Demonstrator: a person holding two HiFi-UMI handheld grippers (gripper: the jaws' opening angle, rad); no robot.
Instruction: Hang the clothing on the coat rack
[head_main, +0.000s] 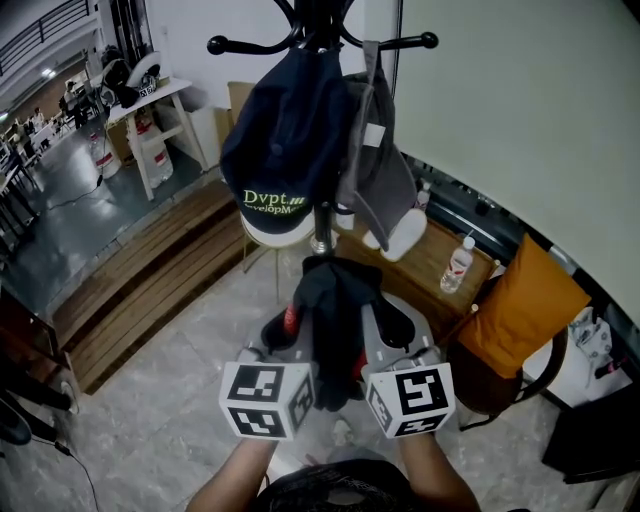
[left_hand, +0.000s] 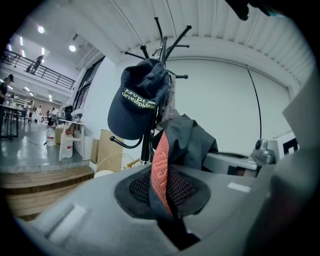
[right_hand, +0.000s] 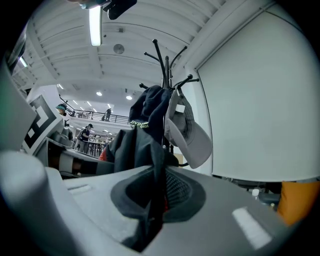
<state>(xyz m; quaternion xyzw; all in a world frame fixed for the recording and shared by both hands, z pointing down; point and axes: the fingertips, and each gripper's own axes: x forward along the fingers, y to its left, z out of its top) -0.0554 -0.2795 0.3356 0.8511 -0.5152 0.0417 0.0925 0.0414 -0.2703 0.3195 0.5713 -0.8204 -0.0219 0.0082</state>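
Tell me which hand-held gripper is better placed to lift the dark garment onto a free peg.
Left, probably. The left hand-held gripper and the right hand-held gripper both clamp the dark garment below the coat rack, but the left peg is bare; the right peg carries the grey cap.

Head view sits high behind both tools and faces steeply down, with the left gripper and right gripper close at the bottom and the coat rack just past their tips. Left gripper view and right gripper view each ride low behind their own jaws, tilted up, very near the dark garment pinched there, with the rack ahead above the tips. All three share the rack, garment and navy cap; the grey cap shows in the head and right gripper views.
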